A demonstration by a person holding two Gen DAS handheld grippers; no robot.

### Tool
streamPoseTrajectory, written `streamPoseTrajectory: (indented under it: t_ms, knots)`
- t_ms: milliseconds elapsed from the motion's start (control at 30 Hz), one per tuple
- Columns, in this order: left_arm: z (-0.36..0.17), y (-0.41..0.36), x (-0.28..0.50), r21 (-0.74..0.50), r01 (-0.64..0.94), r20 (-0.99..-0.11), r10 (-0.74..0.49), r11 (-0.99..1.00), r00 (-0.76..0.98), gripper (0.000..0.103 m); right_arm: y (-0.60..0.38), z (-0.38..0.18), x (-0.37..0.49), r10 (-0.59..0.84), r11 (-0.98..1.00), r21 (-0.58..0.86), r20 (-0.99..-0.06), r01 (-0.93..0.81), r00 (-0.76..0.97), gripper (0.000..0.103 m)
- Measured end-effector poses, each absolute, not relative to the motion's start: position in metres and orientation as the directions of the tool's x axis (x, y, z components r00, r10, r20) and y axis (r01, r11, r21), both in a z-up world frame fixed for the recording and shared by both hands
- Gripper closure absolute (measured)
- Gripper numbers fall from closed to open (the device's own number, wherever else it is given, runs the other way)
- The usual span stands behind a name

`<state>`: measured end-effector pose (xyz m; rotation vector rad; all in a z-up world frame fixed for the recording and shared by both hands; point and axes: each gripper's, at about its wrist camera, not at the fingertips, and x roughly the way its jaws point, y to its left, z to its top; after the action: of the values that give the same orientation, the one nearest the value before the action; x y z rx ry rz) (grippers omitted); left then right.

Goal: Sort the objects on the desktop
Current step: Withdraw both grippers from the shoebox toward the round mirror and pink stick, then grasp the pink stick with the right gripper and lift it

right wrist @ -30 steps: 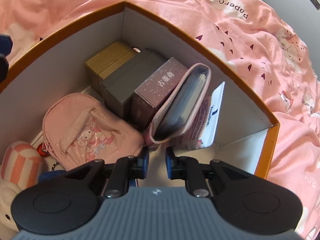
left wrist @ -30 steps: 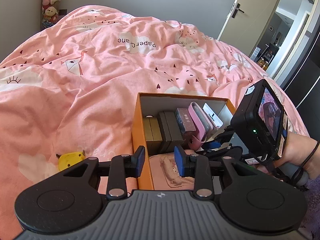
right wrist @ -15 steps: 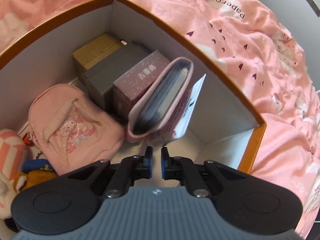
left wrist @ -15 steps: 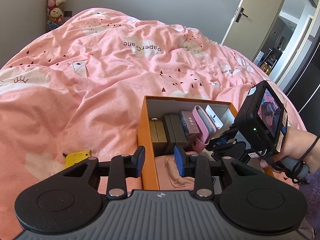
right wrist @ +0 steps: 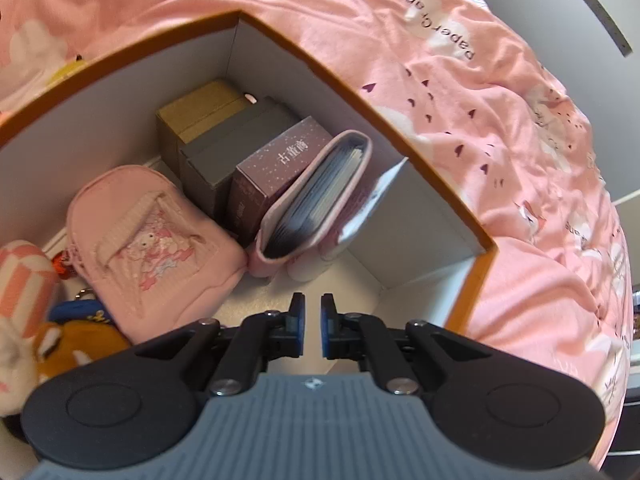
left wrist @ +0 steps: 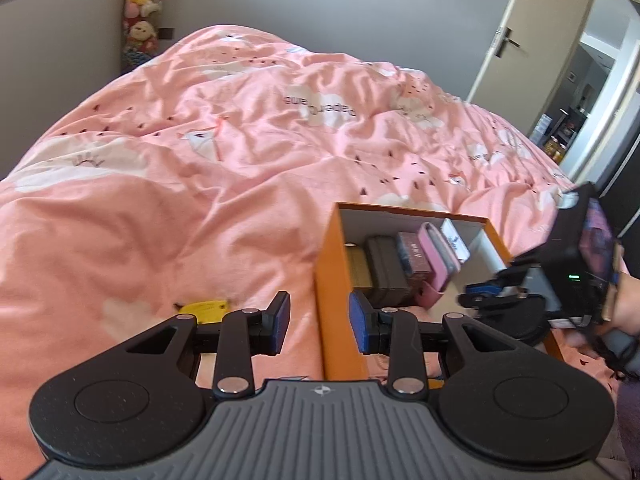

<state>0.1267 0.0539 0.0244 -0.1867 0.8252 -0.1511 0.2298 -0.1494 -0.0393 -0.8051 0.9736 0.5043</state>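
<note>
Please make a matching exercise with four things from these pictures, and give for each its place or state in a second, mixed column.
Things:
1. yellow toy
2. pink pouch
3. right gripper
4. left gripper

Places or states:
A. flat on the box floor
B. on the quilt, outside the box
C. open, astride the box's orange wall
D. shut, empty, above the box floor

Pairs: 1-B, 2-A, 3-D, 4-C

Orange box (right wrist: 404, 148) on pink cloud-print quilt (left wrist: 200, 168); yellow tag (left wrist: 204, 307).
</note>
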Motion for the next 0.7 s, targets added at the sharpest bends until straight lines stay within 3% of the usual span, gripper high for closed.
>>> streamPoseTrajectory:
  t_ms: [367, 700]
  knots:
    - [0.028, 0.116, 0.097, -0.216, -0.139, -0.776, -0.083, 0.967, 0.625, 0.066, -0.143, 0.04, 0.173, 0.31, 0.722, -0.177, -0.781, -0.669, 0.542, 0.096]
    - [0.006, 0.141, 0.073, -0.163, -0.209, -0.854, -0.031, 0.964, 0.52, 0.066, -0.072, 0.061, 0.131, 0.536, 0.663, 0.109, -0.76, -0.741, 0.368, 0.095]
